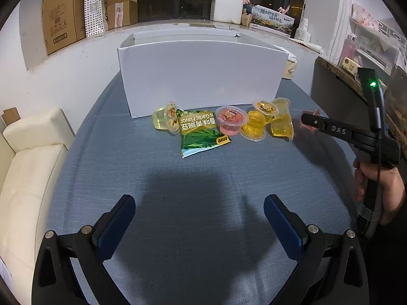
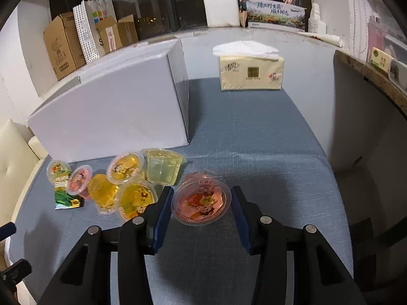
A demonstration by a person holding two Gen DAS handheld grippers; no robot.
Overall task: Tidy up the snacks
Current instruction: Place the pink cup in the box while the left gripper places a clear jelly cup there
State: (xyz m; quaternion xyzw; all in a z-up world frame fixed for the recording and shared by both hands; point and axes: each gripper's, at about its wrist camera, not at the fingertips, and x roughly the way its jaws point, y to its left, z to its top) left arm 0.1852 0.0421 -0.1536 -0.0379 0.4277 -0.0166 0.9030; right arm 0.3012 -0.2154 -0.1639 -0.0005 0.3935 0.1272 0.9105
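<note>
Fingers point(image 1: 283, 218) over blue tablecloth point(image 1: 203, 178)

White box point(image 1: 201, 81): tall closed wall at the table's far side, blocking level passage. Directly before it: a crowded row of jelly cups point(image 1: 254, 124) and a green packet point(image 1: 201, 134), no gaps between. Nearer than the row: bare blue tabletop point(image 1: 190, 190). Right of the box: open lane back to a tissue pack point(image 2: 251, 72).

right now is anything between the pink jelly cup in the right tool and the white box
Nothing visible blocks it. The pink jelly cup sits between the right tool's pads, off the box's right corner. Only bare blue cloth lies between it and the white box; the other jelly cups cluster to its left.
</note>
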